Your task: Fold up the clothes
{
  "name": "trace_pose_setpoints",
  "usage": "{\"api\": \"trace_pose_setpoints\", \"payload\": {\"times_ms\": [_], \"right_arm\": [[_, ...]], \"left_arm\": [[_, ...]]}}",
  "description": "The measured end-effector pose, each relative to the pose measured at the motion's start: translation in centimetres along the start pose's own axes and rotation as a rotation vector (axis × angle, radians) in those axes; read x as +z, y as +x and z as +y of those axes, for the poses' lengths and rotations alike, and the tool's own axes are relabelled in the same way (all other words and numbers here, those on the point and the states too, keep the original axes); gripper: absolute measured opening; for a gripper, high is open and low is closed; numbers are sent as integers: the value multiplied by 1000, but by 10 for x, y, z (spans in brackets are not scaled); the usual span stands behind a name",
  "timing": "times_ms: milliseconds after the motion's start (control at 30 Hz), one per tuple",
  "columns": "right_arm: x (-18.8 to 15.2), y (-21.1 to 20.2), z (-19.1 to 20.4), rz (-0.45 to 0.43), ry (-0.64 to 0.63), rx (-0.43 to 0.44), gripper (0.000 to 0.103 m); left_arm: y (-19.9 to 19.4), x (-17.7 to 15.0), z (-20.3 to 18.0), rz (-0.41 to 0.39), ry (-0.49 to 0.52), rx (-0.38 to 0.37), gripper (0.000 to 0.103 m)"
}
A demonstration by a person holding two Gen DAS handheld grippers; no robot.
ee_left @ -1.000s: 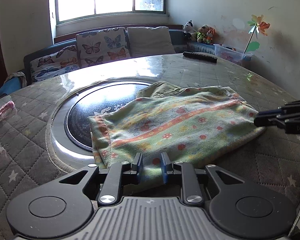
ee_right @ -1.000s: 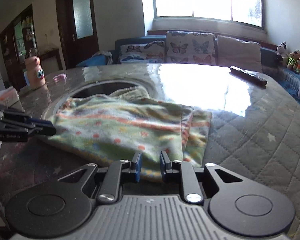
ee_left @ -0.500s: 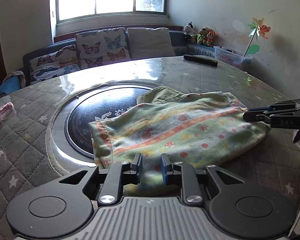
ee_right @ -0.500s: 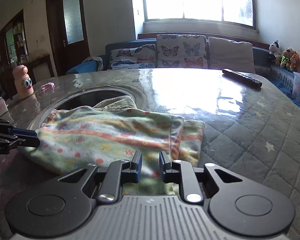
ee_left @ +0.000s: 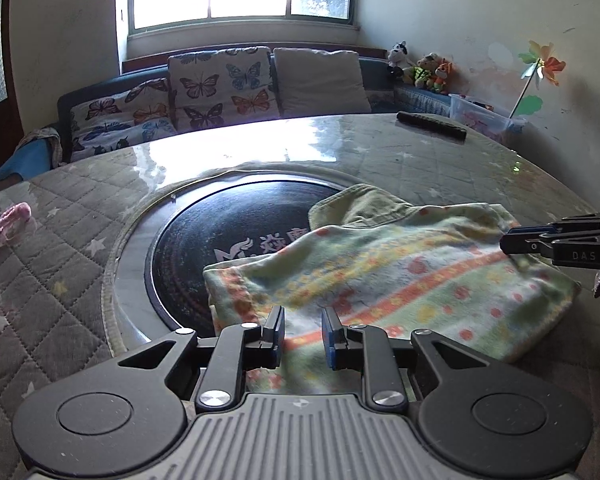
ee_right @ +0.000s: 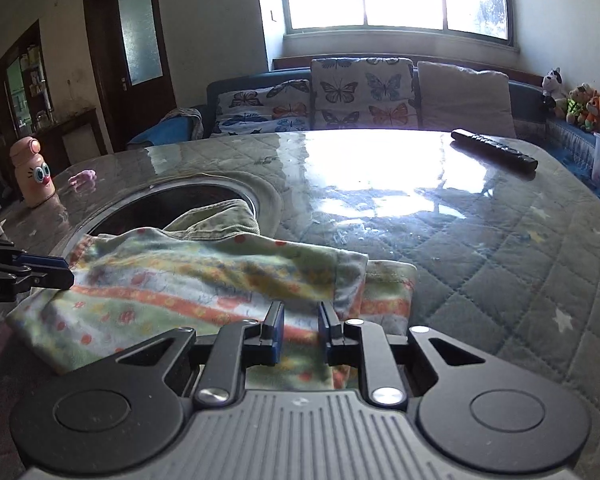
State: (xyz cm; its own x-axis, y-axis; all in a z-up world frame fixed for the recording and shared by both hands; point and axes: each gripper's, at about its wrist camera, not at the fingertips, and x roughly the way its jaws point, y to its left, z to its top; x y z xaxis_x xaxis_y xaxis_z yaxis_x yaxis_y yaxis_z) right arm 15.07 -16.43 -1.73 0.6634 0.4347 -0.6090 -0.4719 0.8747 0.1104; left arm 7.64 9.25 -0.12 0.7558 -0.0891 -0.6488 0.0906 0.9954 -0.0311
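Lifting from this pose risks undoing the doubled garment (ee_left: 392,276), which lies on the worktop (ee_right: 500,240) ahead of and beneath both sets of fingers, parted and gripping nothing, since a fingertip could snag only its loose top layer.

Two low wrist views, close over one shared garment (ee_left: 384,280)
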Motion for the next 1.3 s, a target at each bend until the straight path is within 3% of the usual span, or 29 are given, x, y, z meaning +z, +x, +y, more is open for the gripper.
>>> {"api": "trace_pose_setpoints", "payload": {"times_ms": [367,600,667,767,967,1133,1300], "right_arm": [[15,13,-7,-3,0,-8,18],[18,6,2,-6,-32,6,18],[20,4,5,-7,-43,12,19],[21,-4,28,-12,-106,64,33],[20,-11,84,-4,-249,194,35],[12,-9,135,23,-411,298,41],[1,-7,185,28,-587,372,43]], "left_arm": [[30,10,31,39,-56,41,23],[24,15,35,22,-66,44,23],[19,17,36,14,-77,50,34],[11,18,39,0,-85,71,49],[-5,17,46,-27,-113,101,79],[-15,14,57,-27,-165,123,89],[-23,10,70,-6,-240,136,91]]}}
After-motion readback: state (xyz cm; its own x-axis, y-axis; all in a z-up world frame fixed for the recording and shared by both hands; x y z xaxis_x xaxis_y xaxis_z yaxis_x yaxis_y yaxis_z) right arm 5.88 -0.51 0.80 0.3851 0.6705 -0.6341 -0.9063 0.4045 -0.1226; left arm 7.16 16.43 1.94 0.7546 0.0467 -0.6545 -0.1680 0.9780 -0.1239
